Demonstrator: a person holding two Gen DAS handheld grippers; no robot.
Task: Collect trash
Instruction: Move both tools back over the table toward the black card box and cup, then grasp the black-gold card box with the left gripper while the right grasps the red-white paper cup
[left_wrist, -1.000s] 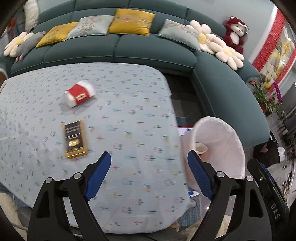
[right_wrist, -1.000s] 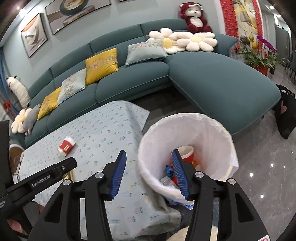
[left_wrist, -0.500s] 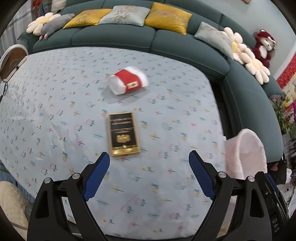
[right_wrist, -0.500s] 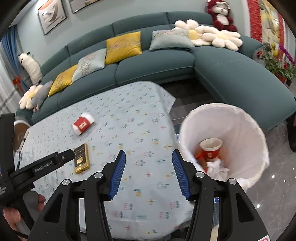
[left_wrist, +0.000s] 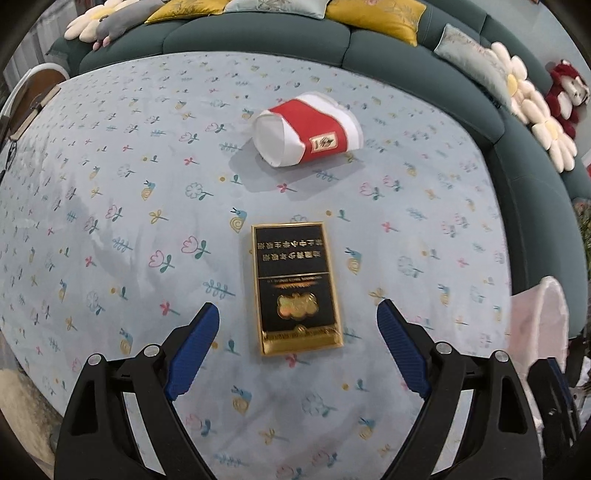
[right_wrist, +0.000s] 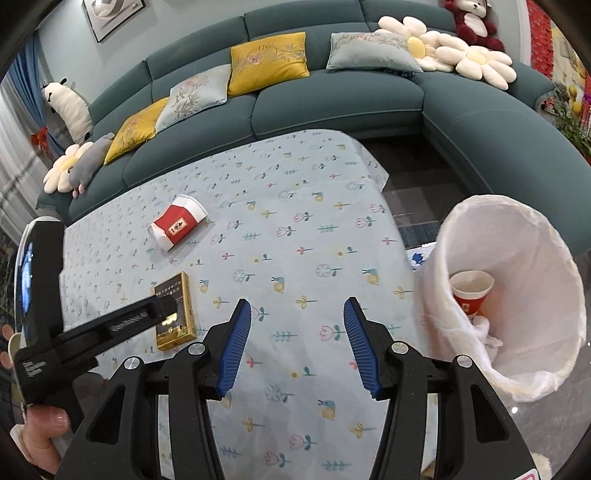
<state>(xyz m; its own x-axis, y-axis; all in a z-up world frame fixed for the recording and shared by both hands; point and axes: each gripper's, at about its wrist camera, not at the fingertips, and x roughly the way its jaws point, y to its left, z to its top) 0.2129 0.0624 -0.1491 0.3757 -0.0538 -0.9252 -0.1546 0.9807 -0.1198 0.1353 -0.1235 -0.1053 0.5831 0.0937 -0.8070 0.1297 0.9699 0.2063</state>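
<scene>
A black and gold cigarette box (left_wrist: 295, 286) lies flat on the floral tablecloth (left_wrist: 110, 206); it also shows in the right wrist view (right_wrist: 175, 314). A crushed red and white paper cup (left_wrist: 308, 131) lies on its side beyond it, also seen in the right wrist view (right_wrist: 179, 225). My left gripper (left_wrist: 297, 328) is open, its jaws on either side of the box's near end, just above it. My right gripper (right_wrist: 297, 339) is open and empty over the table's right part. A white-lined trash bin (right_wrist: 517, 295) stands at the table's right edge and holds a red paper cup (right_wrist: 471, 291) and crumpled paper.
A dark teal sofa (right_wrist: 332, 107) with yellow and grey cushions wraps around the far and right sides of the table. Flower cushions (right_wrist: 461, 59) and a red plush bear (right_wrist: 469, 22) sit on it. The bin's rim shows in the left wrist view (left_wrist: 546, 314).
My left gripper has swung left from the bin and closed in on the cigarette box, which now sits between its jaws. My right gripper has drawn back left from the bin over the table.
</scene>
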